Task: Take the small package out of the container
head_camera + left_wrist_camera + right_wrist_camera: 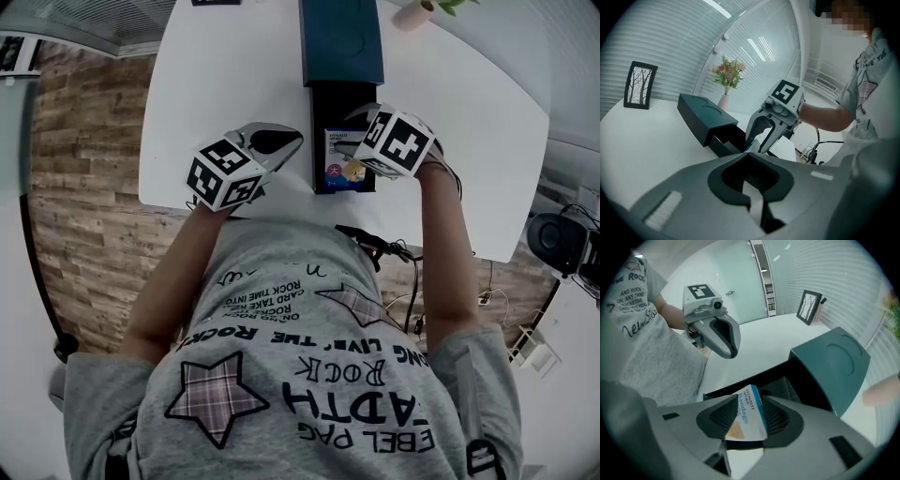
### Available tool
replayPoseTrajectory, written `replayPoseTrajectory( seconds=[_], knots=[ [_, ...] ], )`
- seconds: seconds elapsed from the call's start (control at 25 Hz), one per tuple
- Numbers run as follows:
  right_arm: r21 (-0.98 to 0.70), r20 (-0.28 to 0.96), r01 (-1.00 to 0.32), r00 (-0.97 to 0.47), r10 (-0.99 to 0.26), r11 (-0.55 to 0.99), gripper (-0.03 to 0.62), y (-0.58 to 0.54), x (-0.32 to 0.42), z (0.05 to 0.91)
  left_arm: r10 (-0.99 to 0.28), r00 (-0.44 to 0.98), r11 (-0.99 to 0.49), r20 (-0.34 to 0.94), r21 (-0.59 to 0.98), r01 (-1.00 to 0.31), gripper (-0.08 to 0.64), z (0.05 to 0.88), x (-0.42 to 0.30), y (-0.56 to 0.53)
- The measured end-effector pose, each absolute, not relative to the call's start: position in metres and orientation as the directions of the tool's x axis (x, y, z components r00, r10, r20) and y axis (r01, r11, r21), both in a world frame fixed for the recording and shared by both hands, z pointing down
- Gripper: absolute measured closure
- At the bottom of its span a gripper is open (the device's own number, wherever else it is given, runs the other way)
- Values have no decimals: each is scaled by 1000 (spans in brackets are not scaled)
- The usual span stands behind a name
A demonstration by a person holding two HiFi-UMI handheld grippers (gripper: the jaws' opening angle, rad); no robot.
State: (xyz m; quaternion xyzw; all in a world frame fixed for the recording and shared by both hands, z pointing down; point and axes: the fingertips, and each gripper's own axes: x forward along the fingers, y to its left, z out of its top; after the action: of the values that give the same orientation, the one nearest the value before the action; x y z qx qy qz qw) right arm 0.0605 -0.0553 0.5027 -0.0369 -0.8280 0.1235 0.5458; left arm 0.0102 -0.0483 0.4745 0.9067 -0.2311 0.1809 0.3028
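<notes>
A dark teal container (342,42) lies on the white table (216,84) with its black drawer (320,108) pulled out toward me. The small bandage package (337,157), white and blue, stands in the drawer. My right gripper (352,138) reaches into the drawer and is shut on the package (747,416), which sits tilted between its ribbed pads (780,418). My left gripper (286,141) rests just left of the drawer, shut and holding nothing. In the left gripper view its jaws (748,157) meet, and beyond them the right gripper (759,140) dips into the drawer (724,143).
A framed picture (640,85) stands at the far side of the table, and a vase of flowers (725,77) stands behind the container (705,115). The table's near edge runs against my body. Cables (375,246) hang below it over the wooden floor (84,216).
</notes>
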Motion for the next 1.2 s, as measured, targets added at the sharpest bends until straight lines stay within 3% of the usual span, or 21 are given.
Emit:
replayPoseTrajectory(
  seconds=[0.84,1.2],
  knots=[
    [-181,870,-106,-481,109,978,430,-42,66,470,-231,850,-749,473,471,-466,546,475,30,-39],
    [-155,861,-158,-506,54,975,431,-31,65,458,-141,879,-790,455,483,-377,462,474,50,-28]
  ],
)
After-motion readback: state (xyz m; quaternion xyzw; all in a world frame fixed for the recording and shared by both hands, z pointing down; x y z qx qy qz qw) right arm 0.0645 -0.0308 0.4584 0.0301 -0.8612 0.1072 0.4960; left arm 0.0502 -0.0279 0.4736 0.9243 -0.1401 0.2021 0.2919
